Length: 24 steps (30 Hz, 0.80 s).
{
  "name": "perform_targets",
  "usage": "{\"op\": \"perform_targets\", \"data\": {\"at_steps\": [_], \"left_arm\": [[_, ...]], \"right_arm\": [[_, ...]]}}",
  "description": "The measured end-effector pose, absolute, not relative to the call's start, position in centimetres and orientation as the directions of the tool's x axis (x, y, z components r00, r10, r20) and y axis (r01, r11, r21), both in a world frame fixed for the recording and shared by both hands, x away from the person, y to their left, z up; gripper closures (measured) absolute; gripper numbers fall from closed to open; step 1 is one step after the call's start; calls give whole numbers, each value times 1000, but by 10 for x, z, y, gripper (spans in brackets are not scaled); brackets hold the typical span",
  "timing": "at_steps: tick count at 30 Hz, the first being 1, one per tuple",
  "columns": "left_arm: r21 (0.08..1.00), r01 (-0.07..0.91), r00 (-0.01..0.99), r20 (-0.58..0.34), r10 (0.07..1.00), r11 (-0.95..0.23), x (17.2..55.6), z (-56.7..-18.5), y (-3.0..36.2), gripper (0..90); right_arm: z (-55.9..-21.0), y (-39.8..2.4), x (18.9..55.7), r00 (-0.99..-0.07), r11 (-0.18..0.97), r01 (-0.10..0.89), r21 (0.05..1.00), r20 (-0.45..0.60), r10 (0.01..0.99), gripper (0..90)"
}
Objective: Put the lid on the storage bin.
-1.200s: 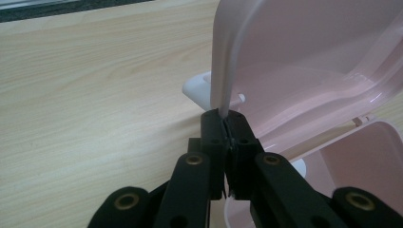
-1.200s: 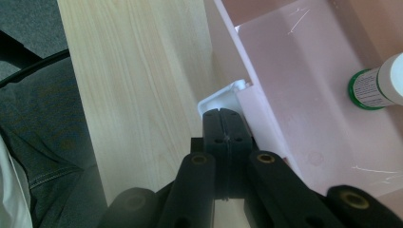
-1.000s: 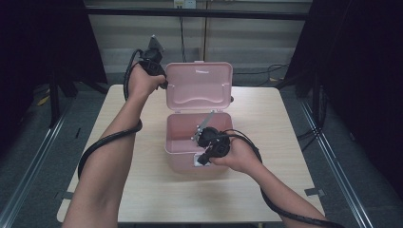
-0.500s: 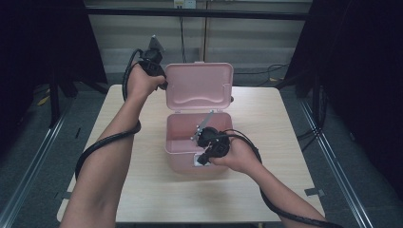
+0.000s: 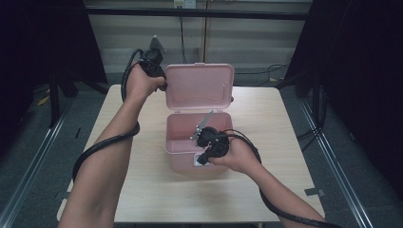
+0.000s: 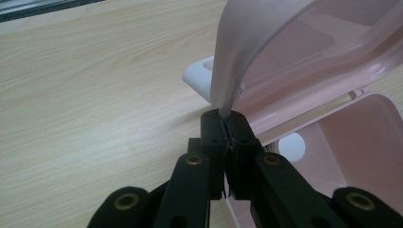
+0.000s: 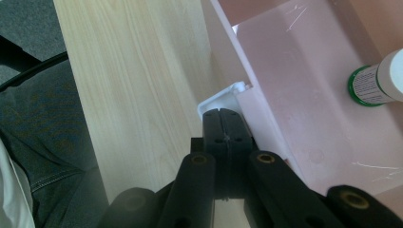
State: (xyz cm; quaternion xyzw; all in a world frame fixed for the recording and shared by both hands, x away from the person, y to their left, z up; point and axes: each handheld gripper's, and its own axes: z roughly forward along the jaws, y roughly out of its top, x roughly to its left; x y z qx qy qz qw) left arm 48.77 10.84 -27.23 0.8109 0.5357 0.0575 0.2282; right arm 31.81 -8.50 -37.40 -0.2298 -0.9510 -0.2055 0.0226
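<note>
- Nearest the person: right tool [image 7: 227,114] with jaws pressed flat together and nothing between them, tips against the white latch [image 7: 221,102] on the front wall of the pink box [image 5: 180,159].
- Seen from above, right tool [image 5: 204,159] angled down over the front rim, apparently steadying the box on the tabletop [image 5: 142,190].
- Just beyond and to the right of those tips, inside the box: a white bottle [image 7: 380,78] with a green band, lying on the floor of the box.
- Farther off: left tool [image 6: 227,121] clamped narrow on the thin edge of the lid [image 6: 266,42], with the edge running straight down into the jaws.
- From above, left tool [image 5: 164,85] at the lid's [image 5: 199,85] left corner, holding the lid raised past upright behind the box.
- Step in hand, by judgement: opening done, lid held up and box braced, contents exposed.
- Next move, if the bottle is wanted: lift the right tool off the latch, spread its jaws, then reach forward and down into the box along the bottle's side.
- Meanwhile, hold the left grip firm, as a thin, smooth lid edge may slip and drop onto the reaching tool.
- If closing instead: swing the left tool toward the person in an arc about the hinge, and clear the right tool off the rim first.
</note>
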Motion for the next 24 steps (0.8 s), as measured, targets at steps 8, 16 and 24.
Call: {"op": "perform_targets", "data": {"at_steps": [8, 16, 24], "left_arm": [[439, 836, 430, -149, 891, -330, 484, -271, 110, 875], [448, 830, 436, -148, 888, -332, 479, -271, 111, 873], [457, 823, 443, -149, 884, -336, 473, -271, 113, 871]], "right_arm": [[-374, -83, 320, -889, 806, 454, 379, 140, 435, 900], [-374, -81, 320, -888, 808, 457, 372, 133, 441, 900], [-374, -81, 322, -882, 797, 469, 379, 154, 446, 900]]}}
